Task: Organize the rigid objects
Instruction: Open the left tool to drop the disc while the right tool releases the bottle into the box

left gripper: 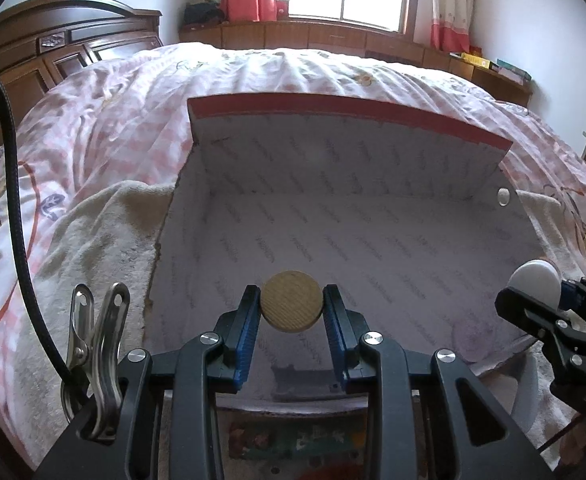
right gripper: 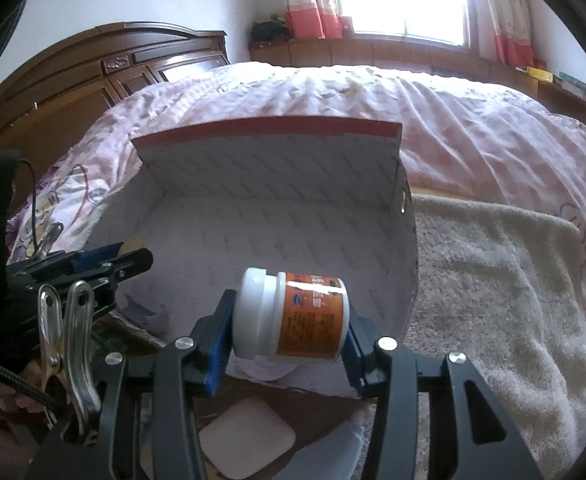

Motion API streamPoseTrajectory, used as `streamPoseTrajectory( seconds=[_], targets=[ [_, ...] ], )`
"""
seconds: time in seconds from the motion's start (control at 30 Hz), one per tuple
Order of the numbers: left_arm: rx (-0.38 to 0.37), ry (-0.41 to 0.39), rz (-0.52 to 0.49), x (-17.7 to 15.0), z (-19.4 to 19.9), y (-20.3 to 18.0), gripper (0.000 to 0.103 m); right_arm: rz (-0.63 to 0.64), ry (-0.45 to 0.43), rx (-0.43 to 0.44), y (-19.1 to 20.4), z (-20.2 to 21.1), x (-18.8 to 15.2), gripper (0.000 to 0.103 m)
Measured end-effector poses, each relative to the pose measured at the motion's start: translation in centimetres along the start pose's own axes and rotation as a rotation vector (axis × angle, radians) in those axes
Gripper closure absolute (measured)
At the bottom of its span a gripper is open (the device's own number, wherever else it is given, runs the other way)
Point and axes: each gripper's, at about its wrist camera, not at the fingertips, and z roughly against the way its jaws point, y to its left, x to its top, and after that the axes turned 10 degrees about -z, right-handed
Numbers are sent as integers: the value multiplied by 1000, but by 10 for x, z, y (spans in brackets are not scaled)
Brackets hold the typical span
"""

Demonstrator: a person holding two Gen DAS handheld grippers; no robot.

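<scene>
An open cardboard box (left gripper: 333, 216) with a white patterned lining and a red-edged lid lies on the bed. My left gripper (left gripper: 292, 307) is shut on a round tan wooden disc (left gripper: 292, 302) and holds it over the box's near side. My right gripper (right gripper: 289, 320) is shut on a white jar with an orange label (right gripper: 293, 316), held sideways over the box (right gripper: 273, 216) near its front right. The right gripper with the jar's white end shows at the right edge of the left wrist view (left gripper: 541, 304). The left gripper shows at the left of the right wrist view (right gripper: 105, 260).
The box rests on a cream towel (right gripper: 493, 280) over a pink checked bedspread (left gripper: 253, 80). A dark wooden headboard (left gripper: 53, 48) stands at the left, a window and low cabinets at the back. A white square pad (right gripper: 245, 444) lies below the right gripper.
</scene>
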Motion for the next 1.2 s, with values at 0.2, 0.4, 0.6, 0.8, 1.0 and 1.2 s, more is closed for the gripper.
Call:
streamPoseTrajectory(
  seconds=[0.2, 0.4, 0.6, 0.8, 1.0, 1.2],
  targets=[
    [6, 31, 17, -3, -7, 0, 71, 30, -3, -35, -2, -4, 0, 54],
    [0, 50, 23, -8, -9, -2, 71, 54, 0, -81, -6, -6, -1, 54],
    [-11, 61, 27, -9, -9, -2, 70, 55, -1, -81, -7, -7, 0, 52],
    [-13, 67, 34, -8, -7, 1, 70, 13, -33, -30, -9, -1, 3, 31],
    [1, 53, 39, -8, 1, 3, 70, 4, -60, -21, -5, 8, 4, 27],
    [-10, 39, 38, -8, 12, -1, 70, 19, -87, 2, 2, 22, -1, 26]
  ],
)
